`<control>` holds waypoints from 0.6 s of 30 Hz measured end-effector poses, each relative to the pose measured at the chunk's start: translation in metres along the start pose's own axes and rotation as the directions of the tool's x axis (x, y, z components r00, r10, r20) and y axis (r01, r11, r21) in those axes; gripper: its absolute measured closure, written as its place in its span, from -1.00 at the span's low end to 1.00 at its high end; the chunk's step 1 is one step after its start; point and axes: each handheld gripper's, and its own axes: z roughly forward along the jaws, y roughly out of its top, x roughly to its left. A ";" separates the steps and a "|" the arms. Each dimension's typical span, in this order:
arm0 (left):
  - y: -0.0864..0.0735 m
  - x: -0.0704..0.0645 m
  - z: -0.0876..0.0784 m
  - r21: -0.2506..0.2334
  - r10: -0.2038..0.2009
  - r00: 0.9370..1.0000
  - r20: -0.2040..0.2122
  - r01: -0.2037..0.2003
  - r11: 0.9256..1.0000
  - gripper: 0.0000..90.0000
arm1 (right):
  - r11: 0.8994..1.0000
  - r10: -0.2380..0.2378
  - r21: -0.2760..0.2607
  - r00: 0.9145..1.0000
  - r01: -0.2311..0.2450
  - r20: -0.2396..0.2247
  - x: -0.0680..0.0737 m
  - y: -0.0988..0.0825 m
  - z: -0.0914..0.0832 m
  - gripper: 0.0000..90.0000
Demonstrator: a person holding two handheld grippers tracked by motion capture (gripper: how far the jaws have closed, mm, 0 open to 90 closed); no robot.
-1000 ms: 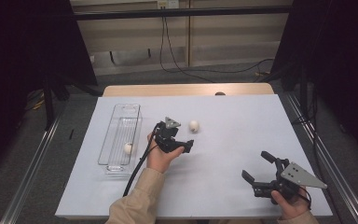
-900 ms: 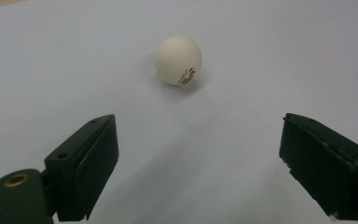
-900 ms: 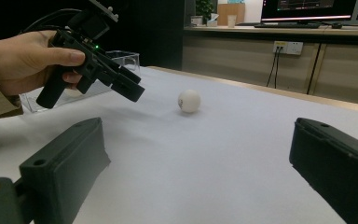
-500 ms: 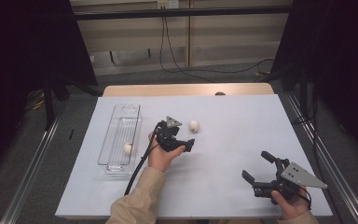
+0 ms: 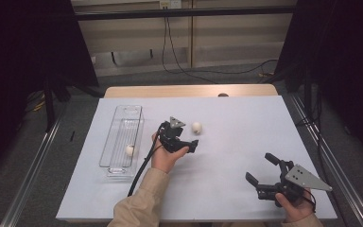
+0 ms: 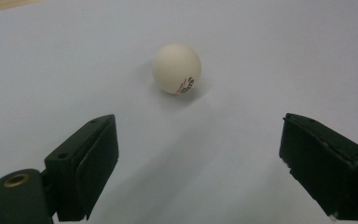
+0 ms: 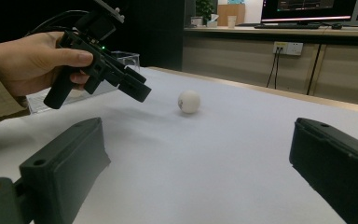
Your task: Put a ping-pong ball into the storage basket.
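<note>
Holding unchanged near ball [image 5: 196,126]

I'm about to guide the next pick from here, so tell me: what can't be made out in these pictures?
- Print on the loose ball: left gripper view, too small and blurred to read.
- Ball in the clear tray: high view, too small to tell any marking; the tray's near end is partly hidden by the left gripper's cable.
- Left gripper: high view, its jaws overlap from this angle.
- Right gripper: right gripper view, its jaws are cut off by the bottom edge.
</note>
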 end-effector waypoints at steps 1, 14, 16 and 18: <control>0.000 0.000 0.000 -0.001 -0.001 1.000 0.004 0.001 1.000 -0.74 | 1.000 0.000 0.000 1.000 0.000 0.000 0.000 0.000 0.000 -0.94; 0.000 0.001 0.004 -0.006 -0.009 1.000 0.001 0.009 1.000 -0.74 | 1.000 -0.001 0.001 1.000 0.001 -0.001 0.000 0.000 0.001 -0.94; 0.001 0.001 0.004 -0.004 -0.007 1.000 0.000 0.007 1.000 -0.74 | 1.000 0.000 0.002 1.000 0.000 0.000 0.000 0.000 0.001 -0.94; 0.001 0.000 0.006 -0.006 -0.008 1.000 0.004 0.008 1.000 -0.74 | 1.000 0.000 0.002 1.000 0.000 -0.001 0.000 0.000 0.001 -0.94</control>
